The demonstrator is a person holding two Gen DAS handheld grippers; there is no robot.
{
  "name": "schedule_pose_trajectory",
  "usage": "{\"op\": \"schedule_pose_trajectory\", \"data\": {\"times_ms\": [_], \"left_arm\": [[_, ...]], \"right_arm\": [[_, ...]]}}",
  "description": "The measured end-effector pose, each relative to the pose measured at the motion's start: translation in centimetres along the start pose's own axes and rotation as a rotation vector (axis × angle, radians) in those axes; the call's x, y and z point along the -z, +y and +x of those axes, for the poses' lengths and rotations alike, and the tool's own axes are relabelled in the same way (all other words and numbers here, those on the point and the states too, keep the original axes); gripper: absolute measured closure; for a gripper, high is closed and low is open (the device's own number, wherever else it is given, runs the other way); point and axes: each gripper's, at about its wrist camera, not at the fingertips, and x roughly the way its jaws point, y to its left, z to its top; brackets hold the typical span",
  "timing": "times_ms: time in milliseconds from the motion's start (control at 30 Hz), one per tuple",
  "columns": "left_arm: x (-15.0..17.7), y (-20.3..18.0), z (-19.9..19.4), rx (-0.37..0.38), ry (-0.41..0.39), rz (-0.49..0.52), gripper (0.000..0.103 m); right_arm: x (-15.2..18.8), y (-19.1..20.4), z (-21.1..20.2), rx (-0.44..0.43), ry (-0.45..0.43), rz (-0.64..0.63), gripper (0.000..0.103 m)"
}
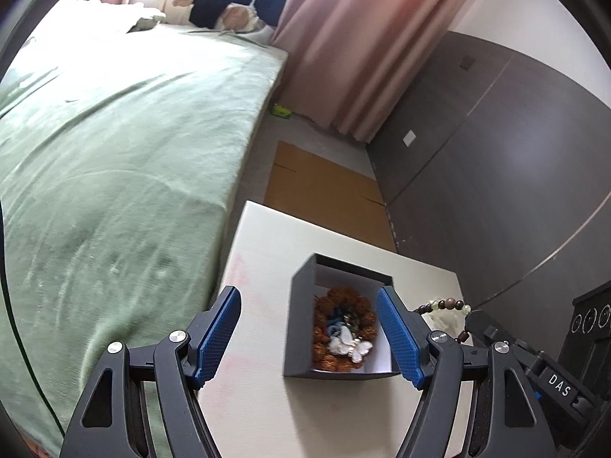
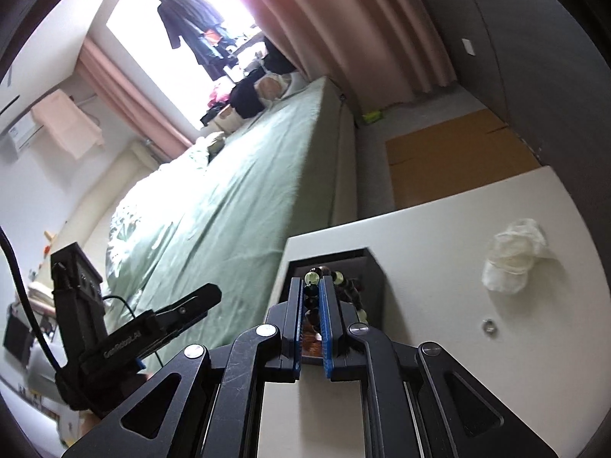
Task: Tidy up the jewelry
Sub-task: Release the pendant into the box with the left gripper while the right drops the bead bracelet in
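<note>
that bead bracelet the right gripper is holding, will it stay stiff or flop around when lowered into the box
Probably floppy: the bead bracelet drapes in a curve from the right hand-held gripper. Its round beads may roll or slip. It should settle loosely in the box.

The right tool [image 2: 311, 297] covers most of the bead bracelet [image 2: 345, 286] and nearly all the dark box [image 2: 372, 267], and the small round thing [image 2: 488, 326] on the surface [image 2: 439, 229] is perhaps a ring.

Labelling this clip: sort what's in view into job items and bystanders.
Job: dark box, brown bead wreath and butterfly clip inside it, bead bracelet in right gripper, open left gripper.
Bystanders: crumpled plastic bag, bed, cardboard.
</note>
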Motion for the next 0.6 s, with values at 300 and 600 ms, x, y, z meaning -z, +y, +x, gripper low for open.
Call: {"op": "schedule_pose_trajectory", "data": {"times_ms": [300,600], "left_arm": [[-0.7,1.0,0.4,-0.007,0.003,-0.009,0.029],[-0.7,0.8,1.2,-0.009,0.016,-0.01,0.029]], "right_arm": [[0.1,0.2,2.3,0.019,0.021,-0.008,0.093],[0.1,-1.4,4.0,0.038,0.1,0.056,0.067]]}}
